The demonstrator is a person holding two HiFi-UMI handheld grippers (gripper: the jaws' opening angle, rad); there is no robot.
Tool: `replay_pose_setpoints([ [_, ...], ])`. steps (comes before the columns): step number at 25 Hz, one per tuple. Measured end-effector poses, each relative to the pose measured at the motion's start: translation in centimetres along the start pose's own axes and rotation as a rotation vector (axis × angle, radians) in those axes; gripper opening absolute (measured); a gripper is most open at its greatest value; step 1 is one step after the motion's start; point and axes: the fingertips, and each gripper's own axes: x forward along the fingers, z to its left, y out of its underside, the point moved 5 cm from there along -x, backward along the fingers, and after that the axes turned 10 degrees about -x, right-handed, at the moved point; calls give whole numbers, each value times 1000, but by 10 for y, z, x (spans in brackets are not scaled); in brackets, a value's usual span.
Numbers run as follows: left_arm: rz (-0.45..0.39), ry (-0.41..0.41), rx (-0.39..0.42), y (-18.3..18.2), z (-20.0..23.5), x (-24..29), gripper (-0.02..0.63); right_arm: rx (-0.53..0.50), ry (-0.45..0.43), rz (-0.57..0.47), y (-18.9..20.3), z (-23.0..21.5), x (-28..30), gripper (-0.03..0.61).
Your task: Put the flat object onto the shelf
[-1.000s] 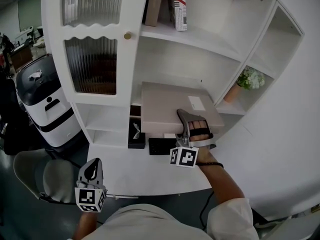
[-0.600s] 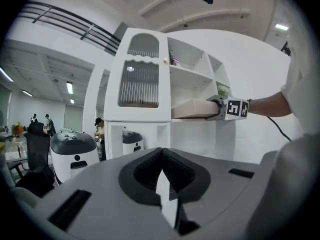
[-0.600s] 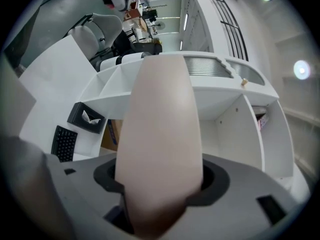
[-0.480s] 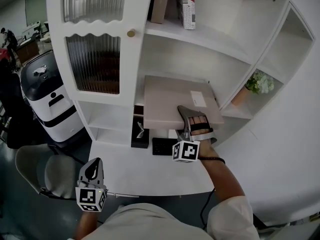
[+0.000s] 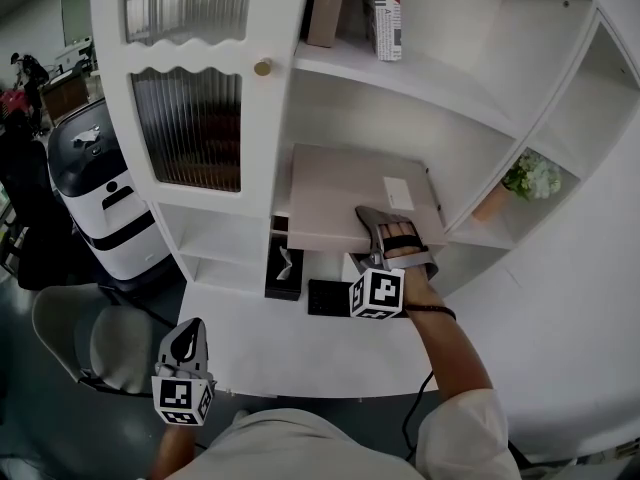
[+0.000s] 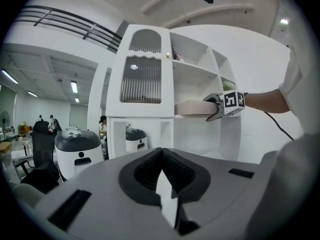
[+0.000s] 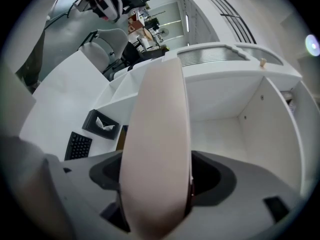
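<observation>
A flat beige cardboard box [image 5: 345, 193] with a white label lies level on the middle shelf of the white shelf unit [image 5: 400, 103]. Its near edge juts out past the shelf front, above the white desk [image 5: 290, 353]. The right gripper [image 5: 385, 236] reaches in at that near edge. In the right gripper view the box [image 7: 157, 149] fills the space between the jaws. They have just been opening, and a thin gap shows along one side of the box, so the pads are spread around it rather than clamped.

The left gripper [image 5: 185, 343] hangs low at the desk's front edge, well apart from the box. Its jaws are pressed together with nothing between them [image 6: 161, 166].

Under the jutting box, at the back of the desk, a black tissue box [image 5: 285, 268] stands just beside a black keyboard [image 5: 328, 296]. A small pot of white flowers [image 5: 525, 180] sits in the right-hand compartment.
</observation>
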Motion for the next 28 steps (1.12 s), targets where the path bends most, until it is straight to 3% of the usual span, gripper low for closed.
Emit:
replay_pose_setpoints([
  [28,17,-50,-4,4,-1,4,0,172,-254,-119,16,-32,54,448],
])
